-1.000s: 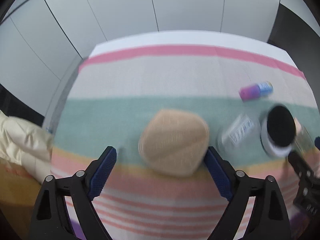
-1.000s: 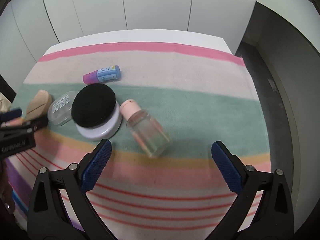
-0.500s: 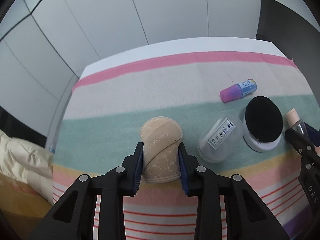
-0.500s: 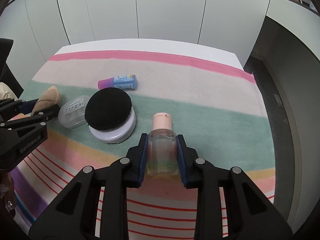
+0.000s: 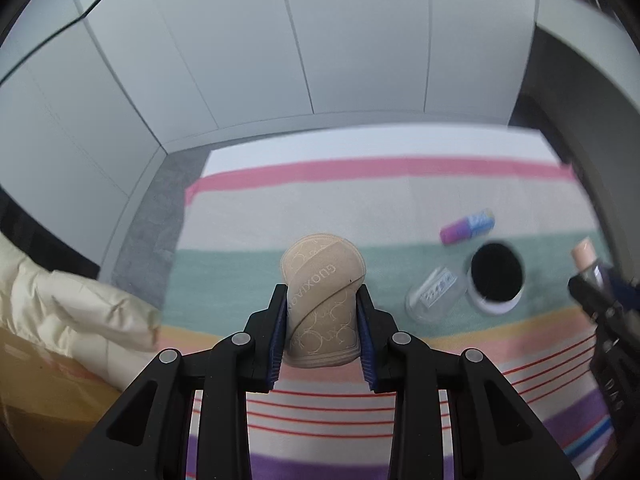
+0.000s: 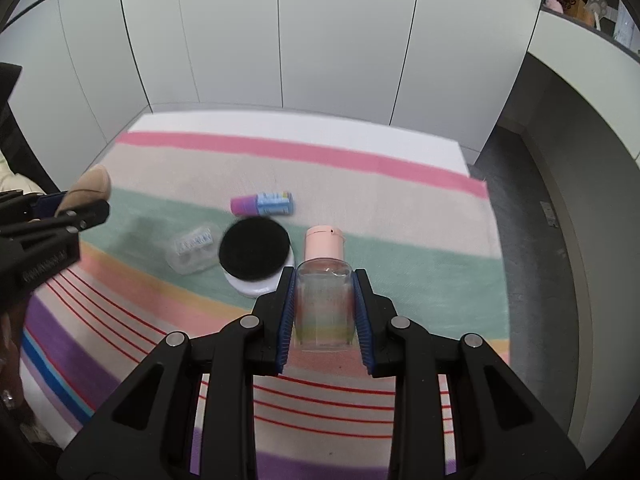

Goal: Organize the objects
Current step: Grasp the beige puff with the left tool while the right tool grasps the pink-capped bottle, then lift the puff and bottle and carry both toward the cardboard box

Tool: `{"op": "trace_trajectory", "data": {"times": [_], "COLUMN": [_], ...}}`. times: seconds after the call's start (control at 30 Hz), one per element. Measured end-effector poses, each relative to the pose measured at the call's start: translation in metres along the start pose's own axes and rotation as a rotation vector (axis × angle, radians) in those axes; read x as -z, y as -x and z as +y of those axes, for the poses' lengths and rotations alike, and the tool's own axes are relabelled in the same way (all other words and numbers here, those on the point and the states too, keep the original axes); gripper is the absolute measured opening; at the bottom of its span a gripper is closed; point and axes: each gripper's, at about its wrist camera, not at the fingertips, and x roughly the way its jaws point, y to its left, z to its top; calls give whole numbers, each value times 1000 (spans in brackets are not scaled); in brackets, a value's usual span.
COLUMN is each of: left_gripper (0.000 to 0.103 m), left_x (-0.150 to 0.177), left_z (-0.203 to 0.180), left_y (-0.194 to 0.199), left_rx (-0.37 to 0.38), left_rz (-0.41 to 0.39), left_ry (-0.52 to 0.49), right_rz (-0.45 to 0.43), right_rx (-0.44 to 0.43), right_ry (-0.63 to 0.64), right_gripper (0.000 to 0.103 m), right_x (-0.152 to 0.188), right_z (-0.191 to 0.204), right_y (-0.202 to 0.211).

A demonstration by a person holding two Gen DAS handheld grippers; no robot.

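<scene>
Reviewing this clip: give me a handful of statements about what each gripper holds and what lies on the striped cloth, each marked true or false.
1. The left gripper is shut on the beige powder puff. True.
2. The right gripper is open and holds nothing. False: it is shut on the clear bottle with the pink cap.
3. The small purple and blue bottle lies on its side on the striped cloth. True.
4. The black pad lies flat on the cloth. False: it sits on top of a white round container.
5. The clear plastic case lies beside the white container. True.
</scene>
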Motion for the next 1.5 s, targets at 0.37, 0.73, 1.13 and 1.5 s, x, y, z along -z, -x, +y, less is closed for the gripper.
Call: {"op": "trace_trajectory", "data": {"times": [0.37, 0.73, 1.13, 1.5], "left_gripper": [32, 32, 32, 33], "left_x": [-36, -36, -24, 21], "left_z": [43, 55, 52, 45], "left_y": [90, 139, 169, 222], "left_rx": [19, 13, -29, -67], "left_rz": [-71, -121, -131, -139], "left_ry": [68, 72, 37, -35], "right_rz": [-83, -137, -96, -78], "right_rx": [-28, -35, -69, -38], "right_ry": [-7, -4, -60, -115], "right_gripper": [28, 28, 28, 28], "right_x": [-57, -74, -64, -31], "right_z": [10, 17, 10, 5], "right_y": [91, 149, 167, 205]}}
